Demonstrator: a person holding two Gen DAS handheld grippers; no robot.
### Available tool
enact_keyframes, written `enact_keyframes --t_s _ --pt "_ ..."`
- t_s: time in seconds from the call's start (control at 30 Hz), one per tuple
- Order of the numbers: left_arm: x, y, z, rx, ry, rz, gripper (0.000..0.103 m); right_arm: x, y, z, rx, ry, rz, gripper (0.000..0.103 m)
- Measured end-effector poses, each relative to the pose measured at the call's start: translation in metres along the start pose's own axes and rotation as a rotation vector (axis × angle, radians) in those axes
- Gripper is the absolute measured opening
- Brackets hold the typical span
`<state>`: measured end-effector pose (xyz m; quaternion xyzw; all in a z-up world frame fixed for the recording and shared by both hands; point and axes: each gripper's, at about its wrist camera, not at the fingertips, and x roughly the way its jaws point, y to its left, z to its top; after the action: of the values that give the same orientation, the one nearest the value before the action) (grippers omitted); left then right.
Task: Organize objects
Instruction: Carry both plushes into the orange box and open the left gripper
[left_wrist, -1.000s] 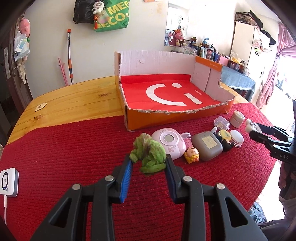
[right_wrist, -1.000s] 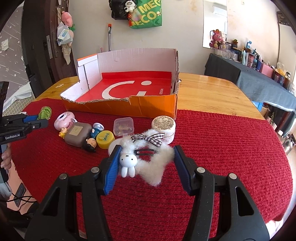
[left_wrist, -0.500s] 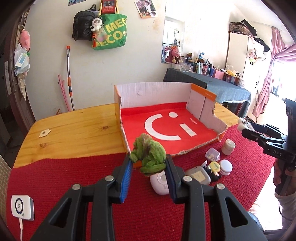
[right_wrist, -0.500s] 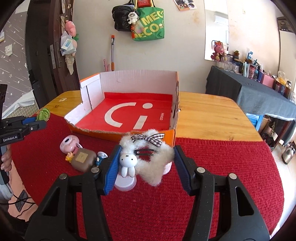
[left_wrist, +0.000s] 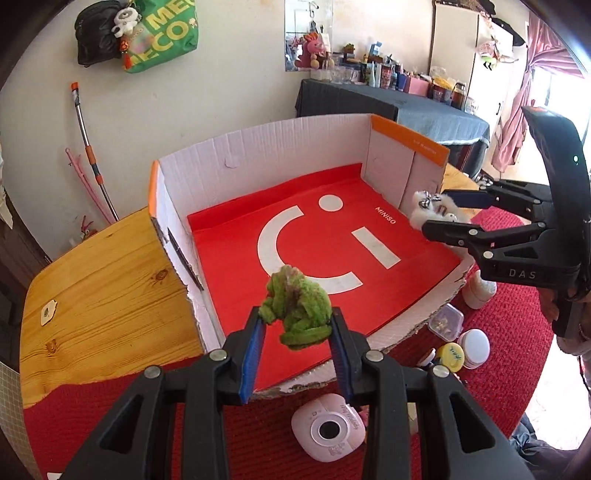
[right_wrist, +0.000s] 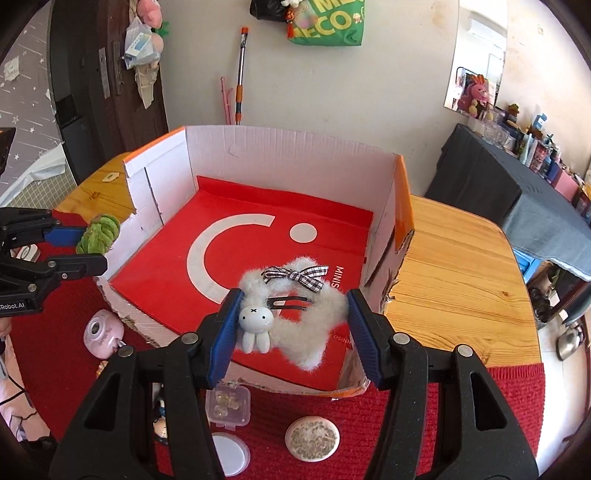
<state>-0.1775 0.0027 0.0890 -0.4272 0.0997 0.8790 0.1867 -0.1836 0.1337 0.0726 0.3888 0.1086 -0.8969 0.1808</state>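
Observation:
My left gripper (left_wrist: 297, 345) is shut on a green fuzzy scrunchie (left_wrist: 297, 312), held above the near-left part of the open cardboard box (left_wrist: 258, 162) with a red floor. My right gripper (right_wrist: 291, 325) is shut on a white fluffy hair piece (right_wrist: 314, 314) with a checked bow and a white bunny charm (right_wrist: 255, 322), held above the box's near-right corner (right_wrist: 354, 387). The right gripper (left_wrist: 439, 212) shows at the box's right wall in the left wrist view. The left gripper (right_wrist: 90, 245) with the scrunchie (right_wrist: 99, 232) shows at the box's left wall in the right wrist view.
On the red mat (left_wrist: 110, 413) in front of the box lie a pink toy camera (left_wrist: 327, 432), a small clear case (right_wrist: 227, 406), round tins (right_wrist: 312, 437), a white lid (right_wrist: 229, 454) and a yellow cap (left_wrist: 452, 356). Bare wooden table (right_wrist: 450, 266) flanks the box.
Both grippers rose from the mat and moved forward over the box, each carrying its item. The loose objects now lie below and behind the fingertips.

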Motion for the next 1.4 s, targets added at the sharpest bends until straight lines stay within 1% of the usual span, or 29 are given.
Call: enact_keyframes --t_s 0.23,0.37,0.5,0.77,1.0,1.4 --pt "0.032 -0.002 0.004 0.056 0.101 0.015 0.036 0.034 0.003 0.007 -0.061 0.127 0.027 0.055" --pt "0.045 -0.002 0.001 0.076 0.151 0.023 0.036 0.045 0.000 0.006 -0.060 0.173 0.049 0.055" --pt "0.052 0.000 -0.004 0.091 0.182 0.025 0.036 0.052 0.000 0.002 -0.081 0.212 0.052 0.055" --pt "0.053 0.011 -0.003 0.083 0.196 0.008 0.037 0.058 -0.001 -0.003 -0.121 0.248 0.054 0.055" --pt "0.053 0.010 -0.003 0.117 0.193 0.014 0.038 0.059 -0.001 -0.004 -0.136 0.256 0.050 0.055" --pt "0.053 0.010 -0.002 0.124 0.188 0.022 0.039 0.055 -0.004 -0.006 -0.141 0.258 0.042 0.055"
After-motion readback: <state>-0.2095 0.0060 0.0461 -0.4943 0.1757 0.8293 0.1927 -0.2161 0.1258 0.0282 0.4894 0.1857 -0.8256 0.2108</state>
